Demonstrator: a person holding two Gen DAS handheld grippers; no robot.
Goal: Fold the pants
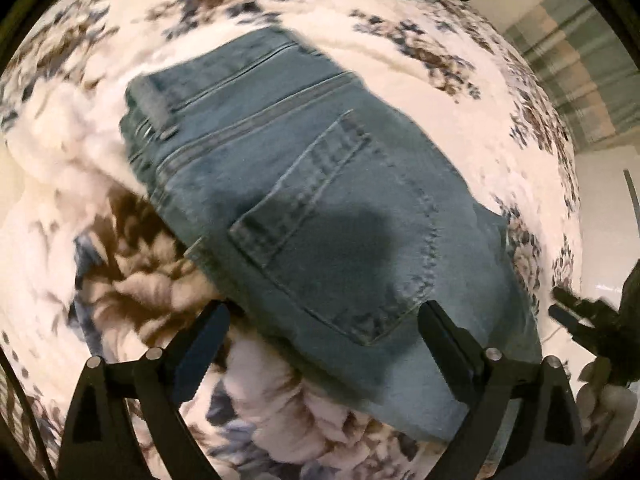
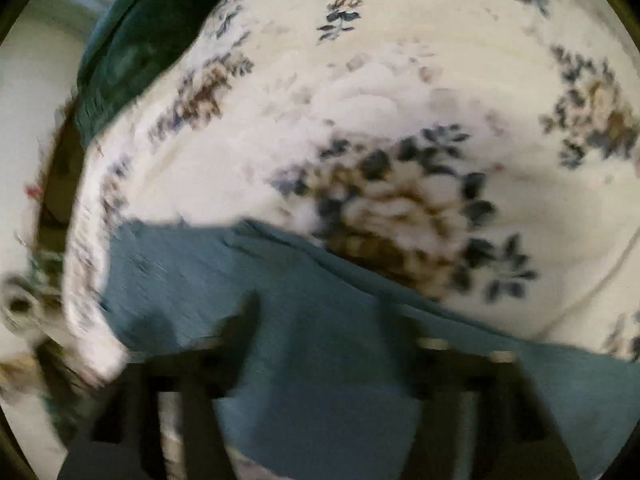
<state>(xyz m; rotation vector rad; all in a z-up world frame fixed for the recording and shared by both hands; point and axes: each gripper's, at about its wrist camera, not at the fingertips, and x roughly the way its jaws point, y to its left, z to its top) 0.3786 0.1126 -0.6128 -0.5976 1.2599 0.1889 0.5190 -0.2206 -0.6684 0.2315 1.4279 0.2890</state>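
While blue denim pants [image 1: 304,184] are lying folded on a floral blanket [image 1: 132,272], both grippers are hovering just over them. Seen from the left wrist, the pants are forming a compact block running from upper left to lower right, with a back pocket [image 1: 332,236] facing up and the waistband [image 1: 156,108] at the far upper-left end. A dark shadow is falling across the pocket. The left gripper [image 1: 324,312] is reaching in from below with its fingers [image 1: 208,332] spread wide, one over the blanket, the other over the near edge of the denim, holding nothing. At the right edge of this view, the right gripper [image 1: 576,312] is showing as a dark shape beside the pants.

From the right wrist, blurred by motion, the pants [image 2: 320,344] are filling the lower part of the view, with the blanket [image 2: 400,100] stretching beyond. The right gripper's [image 2: 320,328] fingers [image 2: 240,328] are standing wide apart above the denim, gripping nothing. A dark green cloth [image 2: 132,40] is lying at the blanket's far upper-left edge.
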